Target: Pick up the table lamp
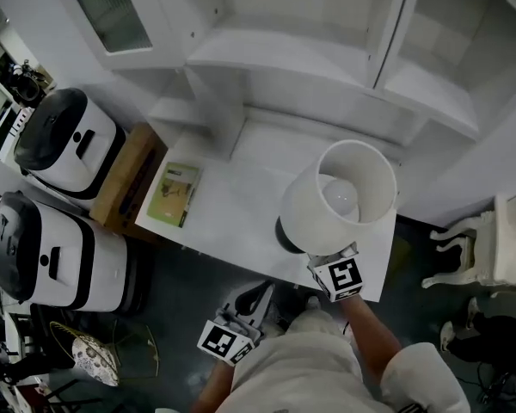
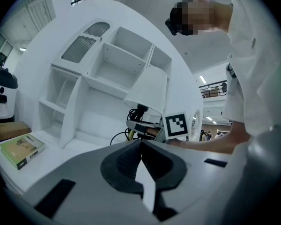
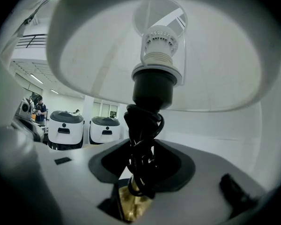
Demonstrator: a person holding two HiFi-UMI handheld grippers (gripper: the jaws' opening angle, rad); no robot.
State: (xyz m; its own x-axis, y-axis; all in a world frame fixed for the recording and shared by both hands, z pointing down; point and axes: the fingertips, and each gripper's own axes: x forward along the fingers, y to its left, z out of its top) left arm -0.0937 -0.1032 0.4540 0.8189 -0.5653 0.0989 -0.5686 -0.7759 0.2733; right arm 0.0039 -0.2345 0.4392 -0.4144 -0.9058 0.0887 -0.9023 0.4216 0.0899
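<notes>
left gripper [image 2: 141, 146]: jaws together, nothing in them, held off the desk's near edge. right gripper [image 3: 140, 172]: jaws partway closed, clamped on the table lamp [image 1: 344, 198] stem, with the cord [image 3: 141, 139] wound round it. Lamp is upright over the white desk [image 1: 241, 196] near its right corner. green book [image 1: 174, 194] lies at the desk's left, shelf unit [image 1: 327, 50] behind.

- table lamp [image 1: 344, 200]: upright, at the counter's [image 1: 241, 198] front right corner, close to its front edge
- white drum shade [image 1: 308, 215], open on top, white bulb [image 1: 340, 198] showing inside
- black socket [image 3: 152, 86] under the shade
- black cord [image 3: 141, 139] wound round a brass stem [image 3: 130, 206]
- dark round base [image 1: 284, 236]; can't tell if it touches the counter
- stem and cord gripped in the right claw [image 3: 143, 172]
</notes>
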